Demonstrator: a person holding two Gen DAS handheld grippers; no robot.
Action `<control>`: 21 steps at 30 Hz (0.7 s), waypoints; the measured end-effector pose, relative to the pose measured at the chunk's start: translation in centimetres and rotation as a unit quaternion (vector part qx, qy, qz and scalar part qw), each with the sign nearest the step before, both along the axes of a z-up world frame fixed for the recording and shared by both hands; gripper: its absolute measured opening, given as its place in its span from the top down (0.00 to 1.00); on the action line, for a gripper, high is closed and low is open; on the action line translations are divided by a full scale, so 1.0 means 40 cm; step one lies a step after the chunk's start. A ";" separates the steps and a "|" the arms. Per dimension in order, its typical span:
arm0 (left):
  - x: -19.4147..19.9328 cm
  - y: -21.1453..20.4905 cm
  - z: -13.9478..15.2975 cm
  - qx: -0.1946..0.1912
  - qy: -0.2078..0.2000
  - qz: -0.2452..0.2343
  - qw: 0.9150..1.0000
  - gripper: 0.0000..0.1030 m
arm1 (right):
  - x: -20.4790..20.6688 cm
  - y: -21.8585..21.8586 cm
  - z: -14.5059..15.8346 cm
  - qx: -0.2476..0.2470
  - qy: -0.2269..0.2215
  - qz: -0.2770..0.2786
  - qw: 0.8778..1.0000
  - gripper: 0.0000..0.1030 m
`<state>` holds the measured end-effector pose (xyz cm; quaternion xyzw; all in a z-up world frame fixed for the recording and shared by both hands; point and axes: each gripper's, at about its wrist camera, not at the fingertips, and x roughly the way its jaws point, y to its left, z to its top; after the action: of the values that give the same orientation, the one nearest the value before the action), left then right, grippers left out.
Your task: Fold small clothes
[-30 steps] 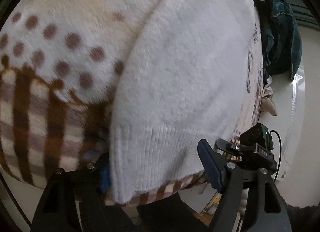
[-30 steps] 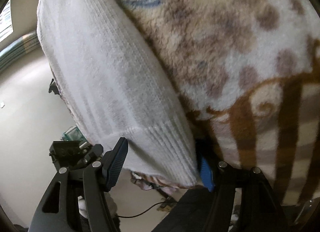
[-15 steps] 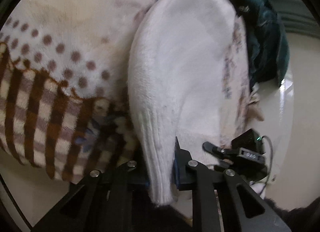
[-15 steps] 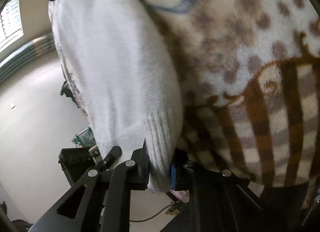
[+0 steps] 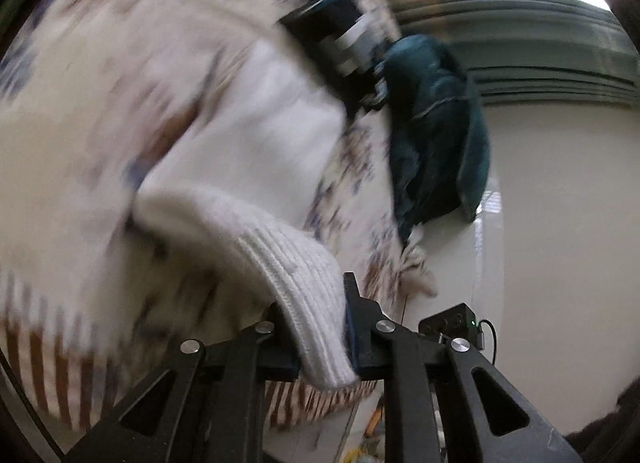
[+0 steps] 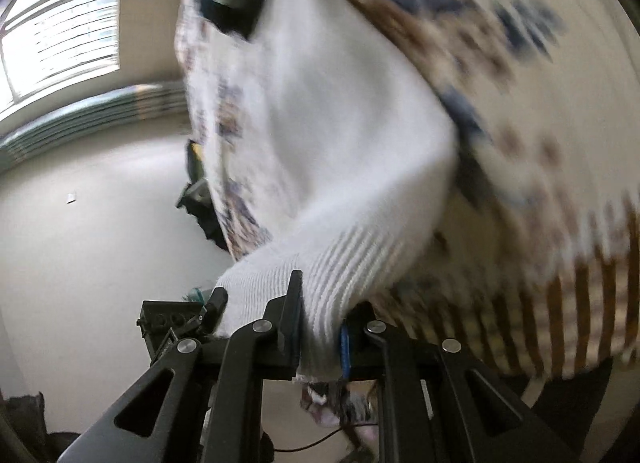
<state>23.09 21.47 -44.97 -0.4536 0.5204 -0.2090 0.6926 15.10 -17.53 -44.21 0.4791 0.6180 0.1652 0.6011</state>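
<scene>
A white knit sweater lies on a patterned fleece blanket. My left gripper is shut on the sweater's ribbed hem and lifts it off the blanket. In the right wrist view my right gripper is shut on the other end of the ribbed hem of the sweater, also raised. The blanket is motion-blurred in both views.
A dark teal garment lies at the blanket's far edge. A black-and-white striped item sits beyond the sweater. Pale floor, a window and a small black device with a cable surround the blanket.
Both grippers closed on the sweater's ribbed hem, then lifted and pulled it up off the blanket. The view has tilted up, and the room and window show.
</scene>
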 end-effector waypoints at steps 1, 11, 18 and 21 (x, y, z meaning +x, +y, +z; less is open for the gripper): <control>0.056 -0.002 0.012 0.004 -0.016 0.001 1.000 0.87 | 0.054 0.009 0.027 -0.004 -0.020 -0.001 1.000 0.86; 0.545 -0.007 -0.108 0.044 -0.026 0.020 0.998 0.86 | 0.638 -0.004 0.049 -0.079 -0.122 0.010 0.989 0.86; 0.663 0.090 -0.223 -0.037 0.033 0.124 0.991 0.42 | 0.941 -0.022 -0.123 -0.048 -0.052 0.022 0.997 0.65; 0.659 0.115 -0.206 -0.004 0.028 0.132 0.991 0.42 | 0.974 -0.048 -0.110 -0.025 -0.095 0.001 0.995 0.35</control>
<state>49.46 26.05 -53.20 -0.5270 0.4739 -0.1052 0.6976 54.08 -19.46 -48.61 0.4451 0.5626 0.1955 0.6688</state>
